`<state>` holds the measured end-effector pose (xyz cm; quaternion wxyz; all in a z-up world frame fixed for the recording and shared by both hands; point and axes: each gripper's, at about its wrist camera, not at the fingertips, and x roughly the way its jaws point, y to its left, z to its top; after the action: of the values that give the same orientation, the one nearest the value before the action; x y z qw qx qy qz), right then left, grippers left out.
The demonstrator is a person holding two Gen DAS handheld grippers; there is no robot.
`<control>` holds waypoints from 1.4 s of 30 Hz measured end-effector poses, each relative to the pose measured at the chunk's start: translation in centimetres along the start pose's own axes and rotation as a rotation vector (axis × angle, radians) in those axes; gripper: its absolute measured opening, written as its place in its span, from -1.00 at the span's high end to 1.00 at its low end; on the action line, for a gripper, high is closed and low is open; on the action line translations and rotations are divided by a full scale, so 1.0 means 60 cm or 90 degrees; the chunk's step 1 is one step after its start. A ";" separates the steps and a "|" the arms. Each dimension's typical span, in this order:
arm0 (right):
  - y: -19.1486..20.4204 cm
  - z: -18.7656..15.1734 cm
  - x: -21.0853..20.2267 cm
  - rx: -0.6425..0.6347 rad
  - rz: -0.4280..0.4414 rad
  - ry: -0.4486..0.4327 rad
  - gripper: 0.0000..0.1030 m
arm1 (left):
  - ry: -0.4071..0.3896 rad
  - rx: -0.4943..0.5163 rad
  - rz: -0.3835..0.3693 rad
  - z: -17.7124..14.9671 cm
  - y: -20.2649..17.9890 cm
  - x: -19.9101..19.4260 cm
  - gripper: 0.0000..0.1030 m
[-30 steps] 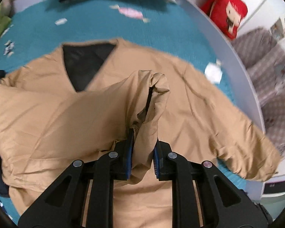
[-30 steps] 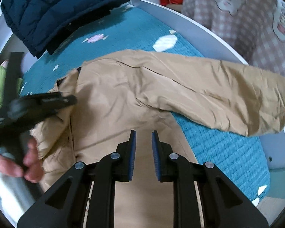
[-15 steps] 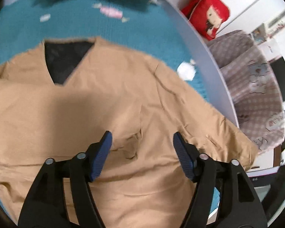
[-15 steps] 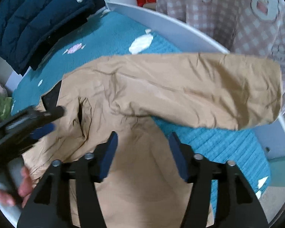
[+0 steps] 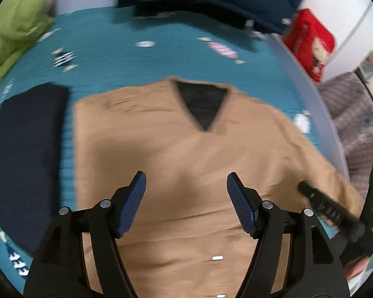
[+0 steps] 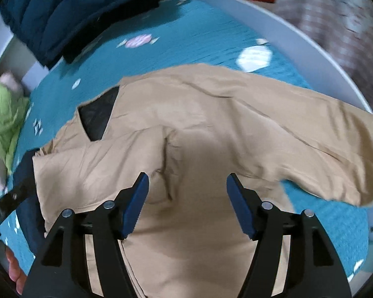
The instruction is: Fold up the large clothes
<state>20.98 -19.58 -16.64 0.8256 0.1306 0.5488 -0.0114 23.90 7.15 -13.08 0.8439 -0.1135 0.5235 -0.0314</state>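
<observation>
A bed with a teal quilted cover [image 5: 141, 74] fills both views, its pale rim [image 6: 298, 37] curving along the right side; a dark navy padded jacket [image 6: 74, 12] is heaped at the far end, a lime-green cloth [image 5: 15, 29] sits at the far left, and a red cushion [image 5: 310, 44] and a checked grey fabric [image 6: 335, 24] lie beyond the rim.

The tan garment [image 5: 186, 161] lies spread flat on the cover, its V-neck with dark lining [image 5: 201, 104] pointing away from the cameras; its left sleeve looks folded in over the chest [image 6: 99, 164], while the right sleeve [image 6: 310, 136] stretches out toward the bed's rim, its cuff reaching the edge; a dark folded piece [image 5: 24, 154] rests just beside the garment's left side.

The left gripper [image 5: 186, 201] hangs above the lower chest, its jaws closing slightly yet wide apart with nothing between them; the right gripper [image 6: 186, 201] hovers over the midriff, its jaws opening, likewise empty.

The cloth looks thin, soft and light, creasing easily; it should drape and slide rather than hold a line, so a pinch through a single layer would likely drag wrinkles; the outstretched sleeve seems the next part to fold, best taken near the cuff, or at a seam where the fabric is doubled.
</observation>
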 end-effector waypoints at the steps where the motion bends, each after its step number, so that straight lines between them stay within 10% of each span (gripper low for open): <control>1: 0.005 0.002 0.013 -0.006 -0.002 0.009 -0.22 | 0.004 -0.009 0.012 -0.006 0.019 0.002 -0.24; 12: 0.059 -0.008 0.127 -0.058 -0.045 0.057 -0.22 | 0.110 -0.065 0.095 -0.084 0.149 0.088 0.21; 33: 0.044 -0.036 0.100 -0.006 -0.065 0.009 0.01 | 0.072 -0.067 0.071 -0.098 0.184 0.081 0.51; 42: 0.144 -0.062 -0.014 -0.104 0.009 -0.132 0.39 | 0.002 -0.032 0.022 -0.095 0.146 -0.004 0.60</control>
<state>18.67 -10.48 -15.50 0.8857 0.0650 0.4591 0.0253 18.15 14.81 -17.26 0.8403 -0.1253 0.5275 -0.0038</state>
